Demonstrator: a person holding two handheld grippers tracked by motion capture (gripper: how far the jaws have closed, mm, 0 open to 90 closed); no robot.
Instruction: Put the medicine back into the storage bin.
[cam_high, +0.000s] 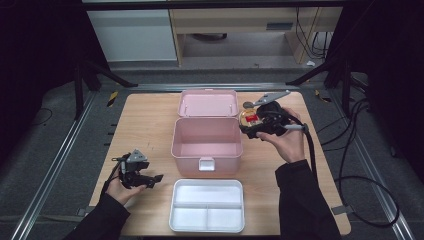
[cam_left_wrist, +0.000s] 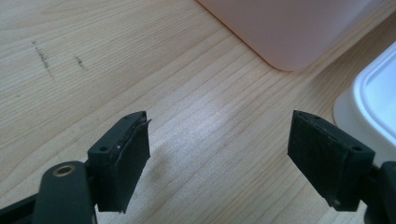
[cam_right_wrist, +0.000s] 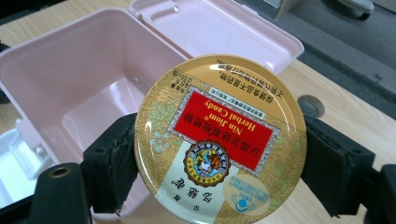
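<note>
**Camera setup: one fixed overhead, two riding the grippers**

From the high view we're looking forward and down from the person's side, taking in the whole wooden table (cam_high: 145, 115) and floor beyond. The left gripper view is sitting low and close to the tabletop, looking along its jaws; we're catching a corner of the pink box (cam_left_wrist: 289, 32) and the edge of the white tray (cam_left_wrist: 373, 98). The right gripper view is hanging higher, tilting down over the pink box's open inside and lid (cam_right_wrist: 219, 28), very near a round tin (cam_right_wrist: 219, 140). All three are sharing the box; the left gripper view and the high view share the tray.
</note>
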